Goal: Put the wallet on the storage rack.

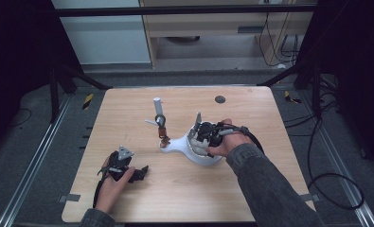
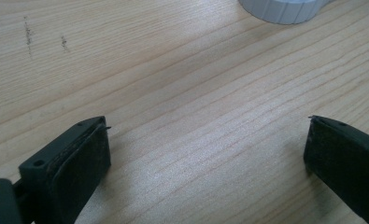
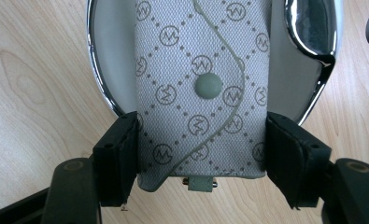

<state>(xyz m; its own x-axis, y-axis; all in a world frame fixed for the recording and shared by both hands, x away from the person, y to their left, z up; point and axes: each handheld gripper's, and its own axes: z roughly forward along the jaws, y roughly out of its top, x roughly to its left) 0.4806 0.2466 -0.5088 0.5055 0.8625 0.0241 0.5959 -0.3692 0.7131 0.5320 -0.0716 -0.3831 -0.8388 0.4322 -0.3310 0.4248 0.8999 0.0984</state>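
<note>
A grey patterned pouch (image 3: 201, 93) with a round snap button sits between the pads of my right gripper (image 3: 201, 158), which is shut on its two sides. It hangs over a white dish with a chrome rim (image 3: 95, 70). In the high view the right gripper (image 1: 200, 135) and the pouch (image 1: 193, 138) are above the white dish (image 1: 204, 160) at the table's middle right. My left gripper (image 1: 143, 170) rests low on the wood at the front left. Its jaws are wide apart over bare wood, so the left gripper (image 2: 208, 149) is open with nothing in it.
The dish joins a white upright post (image 1: 157, 105) with small hooks, where a dark ring (image 1: 160, 120) and a copper piece (image 1: 163, 137) hang. A black round spot (image 1: 220, 99) marks the wooden table (image 1: 128, 198) near its far edge. The white base's edge (image 2: 285, 9) lies ahead of the left jaws.
</note>
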